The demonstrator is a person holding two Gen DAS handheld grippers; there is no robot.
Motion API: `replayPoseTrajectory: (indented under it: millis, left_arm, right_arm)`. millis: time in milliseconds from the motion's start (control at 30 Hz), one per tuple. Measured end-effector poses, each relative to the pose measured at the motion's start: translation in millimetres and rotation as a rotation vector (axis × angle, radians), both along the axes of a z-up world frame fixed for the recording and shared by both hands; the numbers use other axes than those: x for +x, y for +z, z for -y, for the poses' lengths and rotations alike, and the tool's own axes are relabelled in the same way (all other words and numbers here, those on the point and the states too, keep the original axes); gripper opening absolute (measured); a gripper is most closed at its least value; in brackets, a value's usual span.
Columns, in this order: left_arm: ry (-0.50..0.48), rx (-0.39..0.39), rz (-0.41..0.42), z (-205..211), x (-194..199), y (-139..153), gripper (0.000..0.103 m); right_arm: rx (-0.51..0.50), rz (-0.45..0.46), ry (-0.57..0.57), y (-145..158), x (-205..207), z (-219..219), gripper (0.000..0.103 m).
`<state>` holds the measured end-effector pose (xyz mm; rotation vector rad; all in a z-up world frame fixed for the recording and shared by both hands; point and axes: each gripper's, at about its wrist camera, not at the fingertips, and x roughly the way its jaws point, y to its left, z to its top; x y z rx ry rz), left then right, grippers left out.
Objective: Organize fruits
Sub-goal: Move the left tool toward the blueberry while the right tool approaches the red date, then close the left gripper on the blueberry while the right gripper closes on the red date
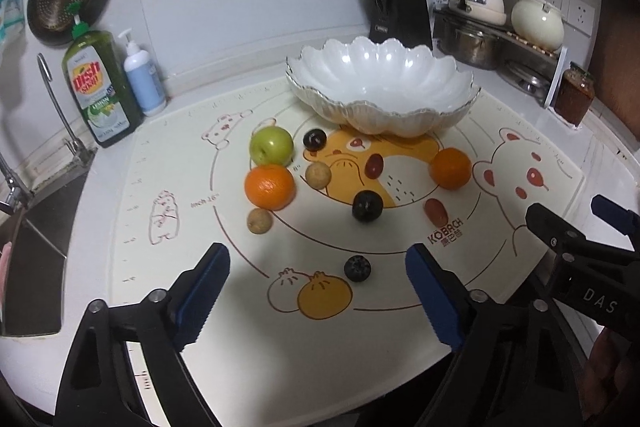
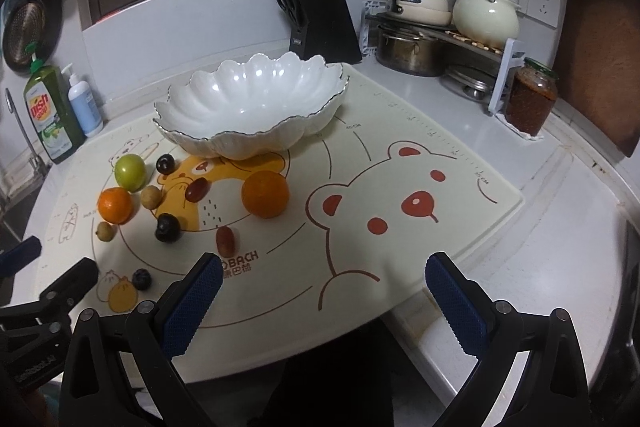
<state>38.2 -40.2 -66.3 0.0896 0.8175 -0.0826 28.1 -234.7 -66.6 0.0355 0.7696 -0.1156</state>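
1. You are hovering the left gripper (image 1: 318,291) over the near edge of the mat (image 1: 532,227), jaws standing wide with nothing between them.
2. You are holding the right gripper (image 2: 324,303) wide and empty too, low in its frame.
3. The white bowl (image 1: 400,107), upper centre of the frame, is sitting empty.
4. All the fruit is lying loose on the mat: a green apple (image 1: 272,146), two oranges (image 1: 270,186) (image 1: 451,168), dark plums (image 1: 367,205) and smaller pieces, mid-frame below the bowl.
5. Judging by this, you are only starting; every piece is waiting to go in.

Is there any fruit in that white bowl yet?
No, the white bowl is bare inside; the fruits, like the green apple, lie on the mat.
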Motion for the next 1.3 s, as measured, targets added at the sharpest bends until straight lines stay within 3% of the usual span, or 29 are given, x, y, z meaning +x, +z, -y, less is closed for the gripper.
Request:
replayPoseTrajectory:
  millis: [367,500,767,1067,1300]
  left_arm:
    - [-0.029,0.03,-0.053,14.1,17.8,-40.3,0.061]
    - [-0.039,0.037,-0.062,17.4,23.0,-48.8,0.055]
    - [-0.079,0.02,-0.065,24.2,27.5,-57.7,0.031]
    - [-0.105,0.003,-0.066,29.1,26.5,-59.4,0.02]
    - [-0.087,0.004,-0.057,23.3,25.0,-55.7,0.019]
  right_arm:
    - [-0.021,-0.01,0.031,-22.8,13.2,1.4,0.101]
    - [-0.01,-0.025,0.035,-31.1,16.0,3.6,0.101]
    - [-0.006,-0.03,0.038,-37.2,18.3,6.5,0.1]
    - [0.007,-0.034,0.03,-39.9,18.6,10.8,0.1]
    - [0.013,-0.021,0.042,-36.9,18.7,5.5,0.1]
